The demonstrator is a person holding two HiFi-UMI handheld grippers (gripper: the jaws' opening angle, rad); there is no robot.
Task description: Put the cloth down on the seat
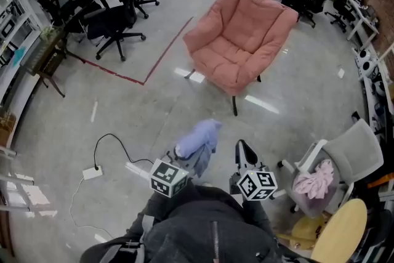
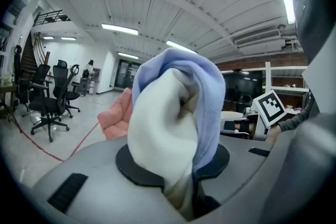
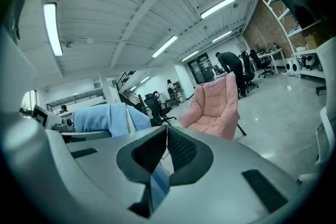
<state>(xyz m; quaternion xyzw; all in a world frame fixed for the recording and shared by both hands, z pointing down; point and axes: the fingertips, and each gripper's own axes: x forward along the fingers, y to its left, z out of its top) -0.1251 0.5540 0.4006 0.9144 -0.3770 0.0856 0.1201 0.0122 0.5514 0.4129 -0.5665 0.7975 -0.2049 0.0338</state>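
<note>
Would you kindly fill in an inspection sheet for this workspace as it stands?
Surface: pink armchair, seat bare; grey floor.
Job's things: blue cloth, bunched, held short of the armchair.
Clutter: pink fabric on a grey office chair.
Grippers: left gripper shut on the blue cloth; right gripper shut, empty.
Cables: power strip and black lead on the floor.
Surroundings: black office chairs; red floor tape.
</note>
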